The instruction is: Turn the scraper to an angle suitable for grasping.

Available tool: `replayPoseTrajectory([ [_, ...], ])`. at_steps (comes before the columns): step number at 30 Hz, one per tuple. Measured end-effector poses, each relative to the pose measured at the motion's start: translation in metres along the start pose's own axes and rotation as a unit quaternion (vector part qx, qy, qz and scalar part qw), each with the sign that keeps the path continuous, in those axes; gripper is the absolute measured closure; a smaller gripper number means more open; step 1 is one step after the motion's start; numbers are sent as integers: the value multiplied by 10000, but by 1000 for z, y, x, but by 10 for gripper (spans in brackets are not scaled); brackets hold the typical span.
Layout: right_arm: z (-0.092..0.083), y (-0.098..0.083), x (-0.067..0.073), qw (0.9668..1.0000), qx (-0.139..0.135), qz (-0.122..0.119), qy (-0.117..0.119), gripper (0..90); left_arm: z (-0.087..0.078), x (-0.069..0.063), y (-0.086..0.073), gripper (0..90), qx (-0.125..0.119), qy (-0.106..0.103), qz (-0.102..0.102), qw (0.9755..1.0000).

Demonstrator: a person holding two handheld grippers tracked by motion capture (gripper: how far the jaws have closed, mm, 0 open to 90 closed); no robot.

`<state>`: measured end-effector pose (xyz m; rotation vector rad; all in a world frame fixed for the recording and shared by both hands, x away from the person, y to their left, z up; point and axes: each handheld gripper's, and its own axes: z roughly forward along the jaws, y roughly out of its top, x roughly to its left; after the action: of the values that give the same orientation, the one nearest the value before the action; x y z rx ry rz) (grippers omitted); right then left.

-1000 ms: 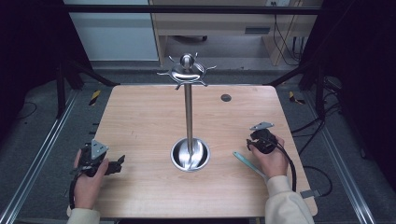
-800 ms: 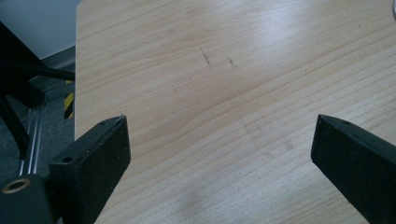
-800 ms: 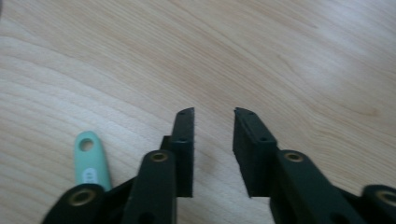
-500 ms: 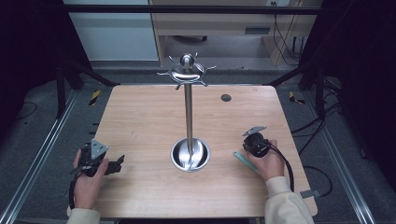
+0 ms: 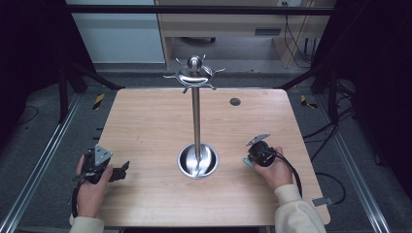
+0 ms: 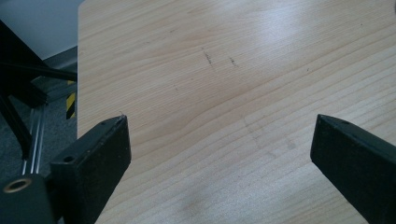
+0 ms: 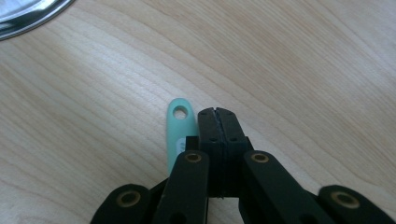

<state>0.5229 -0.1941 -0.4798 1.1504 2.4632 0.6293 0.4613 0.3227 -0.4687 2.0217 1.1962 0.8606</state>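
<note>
High view down and forward over the whole table (image 5: 145, 116); both gripper views close above its wood.

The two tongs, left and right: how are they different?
The left tongs are wide open with bare table between the jaws; the right tongs are shut tight, jaws pressed together. Nothing lies by the left tongs, while a mint-green handle with a hole lies right beside the right tongs, outside the jaws, so it isn't gripped. Both are black, held low over the wooden table, one in each hand.
</note>
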Motion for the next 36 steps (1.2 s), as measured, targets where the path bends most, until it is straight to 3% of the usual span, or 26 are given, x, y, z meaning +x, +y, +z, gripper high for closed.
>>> replayPoseTrajectory([
  [5,-1,0,4,9999,17,-74,110,900,0,0,0,48,12,-2,7,10000],
  [17,-10,-1,31,9974,182,-443,542,900,-1,0,0,48,20,-6,-2,10000],
  [25,-22,2,41,9972,6,-429,606,900,-2,1,-1,48,8,34,-28,10000],
  [32,-33,6,41,9967,104,-540,600,900,-1,1,-1,48,23,33,-6,10000],
  [36,-38,8,40,9952,298,-721,588,895,-1,0,-1,48,29,26,-3,10000],
])
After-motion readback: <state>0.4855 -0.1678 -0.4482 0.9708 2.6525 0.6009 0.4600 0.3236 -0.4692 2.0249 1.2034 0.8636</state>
